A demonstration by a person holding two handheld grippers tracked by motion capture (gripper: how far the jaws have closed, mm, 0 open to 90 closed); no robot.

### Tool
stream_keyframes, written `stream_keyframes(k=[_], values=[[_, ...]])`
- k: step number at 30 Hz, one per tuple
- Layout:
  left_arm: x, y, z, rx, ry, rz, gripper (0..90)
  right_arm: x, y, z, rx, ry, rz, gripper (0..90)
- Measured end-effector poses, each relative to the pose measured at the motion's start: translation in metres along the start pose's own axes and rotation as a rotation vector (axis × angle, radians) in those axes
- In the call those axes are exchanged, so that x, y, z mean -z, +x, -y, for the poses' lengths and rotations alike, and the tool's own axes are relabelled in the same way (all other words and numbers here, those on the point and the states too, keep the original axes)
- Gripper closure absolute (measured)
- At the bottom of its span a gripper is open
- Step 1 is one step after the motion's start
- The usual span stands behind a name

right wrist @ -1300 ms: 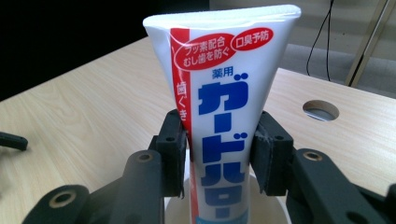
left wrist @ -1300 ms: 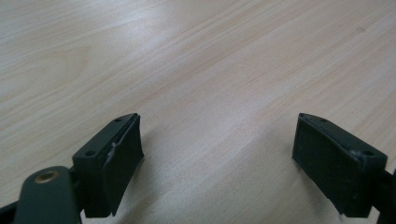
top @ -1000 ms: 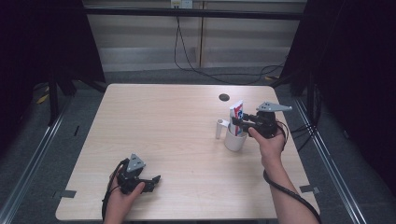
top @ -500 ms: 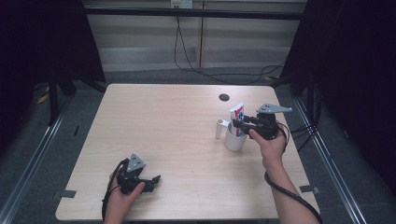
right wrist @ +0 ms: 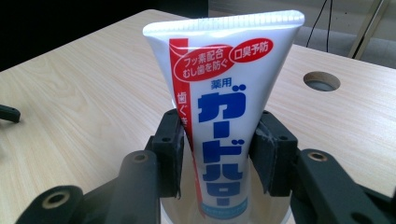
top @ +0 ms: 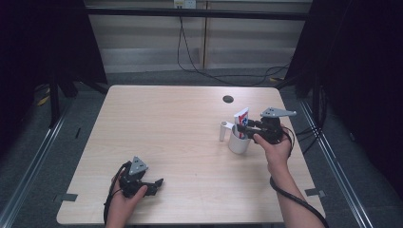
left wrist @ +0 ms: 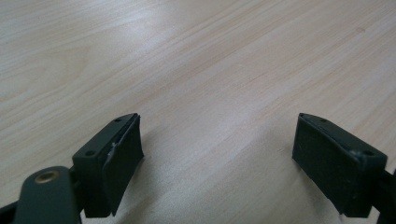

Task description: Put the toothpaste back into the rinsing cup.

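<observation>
Right hand-held gripper (right wrist: 218, 149) at white toothpaste tube with red and blue print (right wrist: 223, 105), jaws either side of tube; jaws just been opening, small gaps at pads, grip loosened. Tube upright in white cylindrical cup (top: 238, 142) on light wooden tabletop (top: 180, 128), right half. Left hand-held gripper (left wrist: 217, 163) wide open, nothing between jaws, low over tabletop near front edge.

Toothpaste tube (right wrist: 224, 116) upright in white cup (top: 239, 143)
</observation>
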State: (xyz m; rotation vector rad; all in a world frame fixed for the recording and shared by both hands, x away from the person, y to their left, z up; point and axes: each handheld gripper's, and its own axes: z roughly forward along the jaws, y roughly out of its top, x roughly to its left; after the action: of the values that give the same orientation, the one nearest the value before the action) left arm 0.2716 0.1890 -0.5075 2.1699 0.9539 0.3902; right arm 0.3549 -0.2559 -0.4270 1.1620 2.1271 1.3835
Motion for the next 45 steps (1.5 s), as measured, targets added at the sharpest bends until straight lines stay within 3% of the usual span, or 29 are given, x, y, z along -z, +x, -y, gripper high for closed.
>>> stream_keyframes(k=[45], values=[[0.0000,0.0000,0.0000,0.000,0.001,0.000,15.8,-0.0029,0.0015,0.0055,0.029,0.068,0.002,54.1]])
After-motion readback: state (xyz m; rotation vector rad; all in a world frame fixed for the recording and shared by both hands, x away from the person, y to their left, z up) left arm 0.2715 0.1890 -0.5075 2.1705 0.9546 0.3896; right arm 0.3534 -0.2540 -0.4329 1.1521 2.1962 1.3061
